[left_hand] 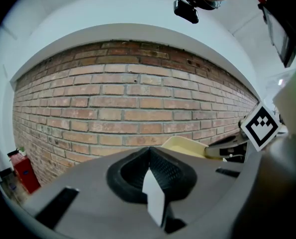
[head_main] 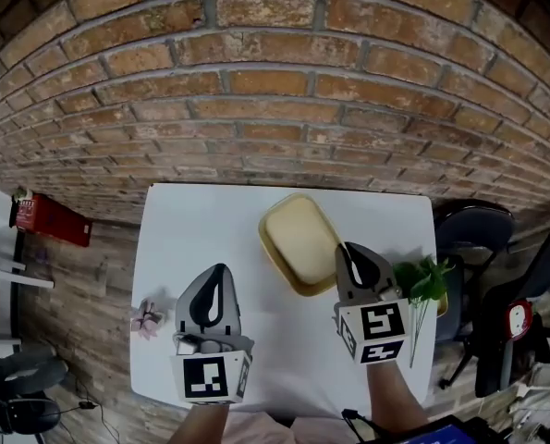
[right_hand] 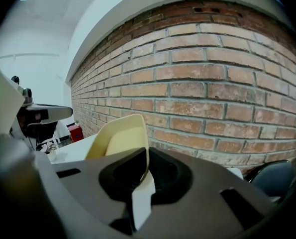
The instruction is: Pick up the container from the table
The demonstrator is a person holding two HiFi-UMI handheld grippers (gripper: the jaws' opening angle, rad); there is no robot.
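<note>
Grips the cream container (head_main: 298, 239) by its near right rim in the clamped right gripper (head_main: 348, 251), tilted over the bench's (head_main: 191, 229) far right, long axis near-to-far; carries the left gripper (head_main: 218, 272) pressed together, empty, farther off.

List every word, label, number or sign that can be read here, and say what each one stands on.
No readable text in any view.
Left gripper, marker cube: black-and-white square pattern, no letters.
Right gripper, marker cube: same kind of pattern, no letters.
Red object, far left: any print too small to read.
Yellow container: no label visible.
</note>
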